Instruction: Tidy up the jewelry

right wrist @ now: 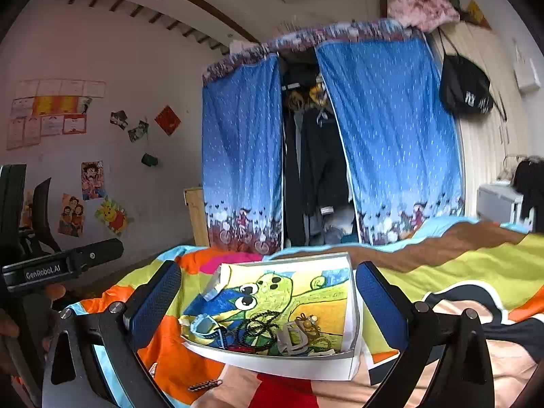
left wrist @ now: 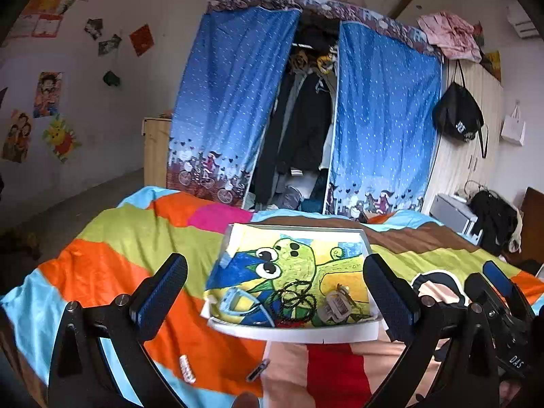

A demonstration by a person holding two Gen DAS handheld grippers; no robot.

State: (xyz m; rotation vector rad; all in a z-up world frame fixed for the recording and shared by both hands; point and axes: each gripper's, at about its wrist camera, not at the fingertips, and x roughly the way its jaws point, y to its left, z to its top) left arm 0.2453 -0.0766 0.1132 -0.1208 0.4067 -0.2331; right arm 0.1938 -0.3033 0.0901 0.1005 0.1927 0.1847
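Note:
A white paper tray (left wrist: pixel 292 331) (right wrist: pixel 272 362) lined with a green cartoon drawing lies on the bed. In it are a dark beaded necklace (left wrist: pixel 295 297) (right wrist: pixel 260 326), a pale blue piece (left wrist: pixel 234 301) (right wrist: pixel 204 324), a white tagged piece (left wrist: pixel 335 306) (right wrist: pixel 292 336) and a gold piece (right wrist: pixel 311 323). A dark hair clip (left wrist: pixel 257 370) (right wrist: pixel 205 385) and a small white beaded piece (left wrist: pixel 187 369) lie on the blanket in front of the tray. My left gripper (left wrist: pixel 275 292) is open and empty, just before the tray. My right gripper (right wrist: pixel 268 302) is open and empty, also facing the tray.
The bed carries a bright striped blanket (left wrist: pixel 136 238) (right wrist: pixel 476 265). Behind it stands a blue fabric wardrobe (left wrist: pixel 306 108) (right wrist: pixel 326 142), open with dark clothes. A wooden cabinet (left wrist: pixel 156 149) is to its left. The left handle (right wrist: pixel 61 265) shows in the right wrist view.

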